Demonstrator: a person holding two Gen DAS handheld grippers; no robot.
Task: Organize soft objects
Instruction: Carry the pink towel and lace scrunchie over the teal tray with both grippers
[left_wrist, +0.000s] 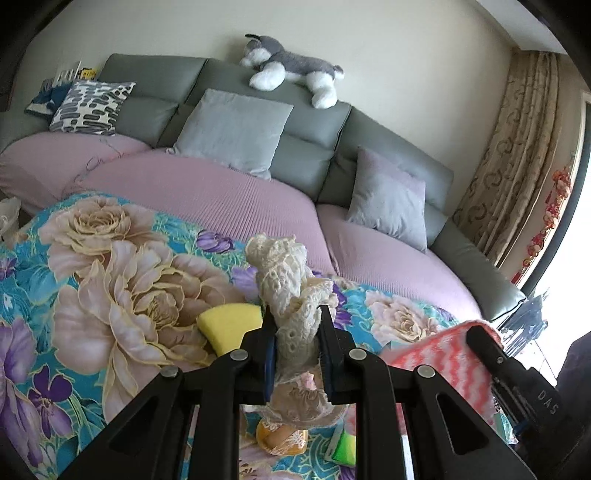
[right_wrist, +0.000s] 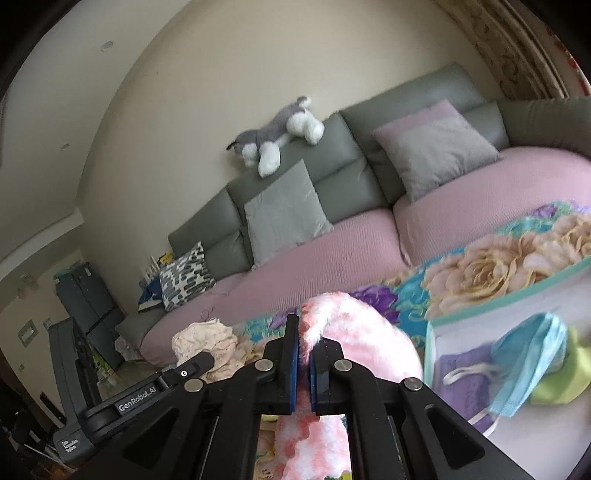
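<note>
My left gripper (left_wrist: 295, 314) is shut on a cream lace cloth (left_wrist: 288, 273), which stands bunched above the fingers and hangs below them. In the right wrist view that same cloth (right_wrist: 207, 343) shows at the left with the left gripper's body under it. My right gripper (right_wrist: 304, 332) is shut on a fluffy pink-and-white cloth (right_wrist: 354, 332), held over the floral blanket (right_wrist: 480, 273). From the left wrist view the pink cloth (left_wrist: 439, 358) appears at the lower right. A yellow sponge (left_wrist: 229, 321) lies on the blanket (left_wrist: 110, 280) just left of the left fingers.
A white mesh bin (right_wrist: 517, 299) at the right holds a blue face mask (right_wrist: 532, 354), a purple pouch and a green cloth. Behind is a grey sofa (left_wrist: 317, 133) with pink seat covers, several cushions and a plush husky (left_wrist: 291, 66). Curtains (left_wrist: 513, 155) hang at the right.
</note>
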